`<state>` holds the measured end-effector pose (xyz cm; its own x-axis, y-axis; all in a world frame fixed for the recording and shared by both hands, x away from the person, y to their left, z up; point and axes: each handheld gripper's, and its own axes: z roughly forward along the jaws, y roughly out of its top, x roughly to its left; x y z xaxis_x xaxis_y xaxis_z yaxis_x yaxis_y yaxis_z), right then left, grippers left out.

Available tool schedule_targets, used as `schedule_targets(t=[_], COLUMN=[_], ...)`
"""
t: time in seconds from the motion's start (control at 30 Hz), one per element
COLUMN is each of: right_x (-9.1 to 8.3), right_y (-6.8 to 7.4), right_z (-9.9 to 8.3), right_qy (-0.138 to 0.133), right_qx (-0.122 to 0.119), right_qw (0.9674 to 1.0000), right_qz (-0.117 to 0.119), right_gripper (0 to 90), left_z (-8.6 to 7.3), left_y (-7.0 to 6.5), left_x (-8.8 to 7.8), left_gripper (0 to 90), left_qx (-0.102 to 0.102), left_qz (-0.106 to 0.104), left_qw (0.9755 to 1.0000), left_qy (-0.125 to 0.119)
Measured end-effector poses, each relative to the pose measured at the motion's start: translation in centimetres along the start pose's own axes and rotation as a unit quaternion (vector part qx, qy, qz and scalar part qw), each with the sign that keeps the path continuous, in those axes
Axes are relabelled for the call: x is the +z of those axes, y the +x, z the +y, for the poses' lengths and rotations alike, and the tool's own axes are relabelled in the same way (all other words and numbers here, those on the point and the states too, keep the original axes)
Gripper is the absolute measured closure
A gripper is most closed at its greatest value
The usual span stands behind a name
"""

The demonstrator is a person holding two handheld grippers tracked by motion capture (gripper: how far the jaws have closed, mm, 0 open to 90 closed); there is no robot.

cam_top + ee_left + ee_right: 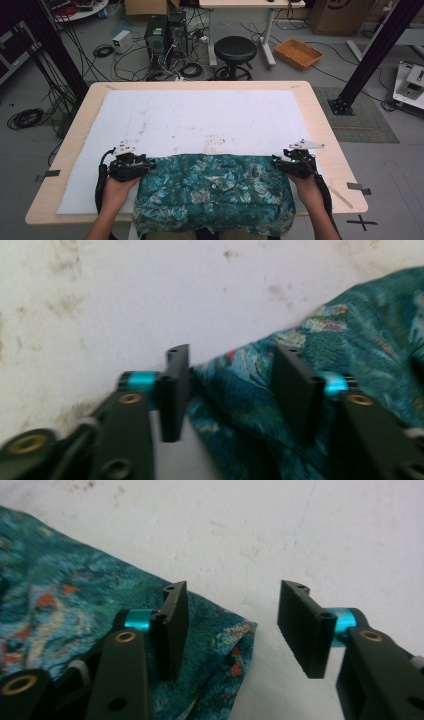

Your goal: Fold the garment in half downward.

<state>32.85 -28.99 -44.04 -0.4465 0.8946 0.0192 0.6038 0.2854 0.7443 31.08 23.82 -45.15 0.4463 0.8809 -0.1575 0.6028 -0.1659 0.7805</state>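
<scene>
A teal floral shirt (215, 190) lies spread at the near edge of the table, its bottom hanging over the front. My left gripper (145, 164) sits at the shirt's far left corner and my right gripper (276, 161) at its far right corner, each in a hand. In the left gripper view the gripper (235, 390) is open, with the shirt's edge (350, 335) lying between the jaws and no pad pressing on it. In the right gripper view the gripper (240, 625) is open too, and the shirt's corner (60, 595) reaches just past its left jaw.
A stained white mat (200, 120) covers most of the wooden table (320, 130). Beyond the far edge stand a black stool (235, 50), computer towers (165, 35) with cables, and an orange basket (298, 53). Black frame posts flank the table.
</scene>
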Motion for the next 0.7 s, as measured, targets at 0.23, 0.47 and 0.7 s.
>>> schedule_targets(t=[0.23, 0.47, 0.7], right_x=[0.4, -0.5, -0.3], right_y=[0.1, -0.2, -1.0], right_z=[-0.7, -0.7, 1.2], right_qy=[0.003, -0.024, -0.062], right_qx=[-0.007, -0.019, -0.025], right_qw=[0.9993, 0.9992, 0.9974], right_qz=[0.037, 0.027, 0.025], right_gripper=[81.1, 89.6, 89.7], left_z=[0.0, 0.1, 3.2], left_y=[0.1, 0.6, 1.1], left_x=[0.0, -0.7, -0.9], left_gripper=[86.3, 87.7, 87.8], left_qx=[-0.003, -0.027, -0.028], left_qz=[-0.003, -0.023, -0.029], left_qw=[1.0000, 0.9992, 0.9980], left_qy=[0.004, -0.020, -0.048])
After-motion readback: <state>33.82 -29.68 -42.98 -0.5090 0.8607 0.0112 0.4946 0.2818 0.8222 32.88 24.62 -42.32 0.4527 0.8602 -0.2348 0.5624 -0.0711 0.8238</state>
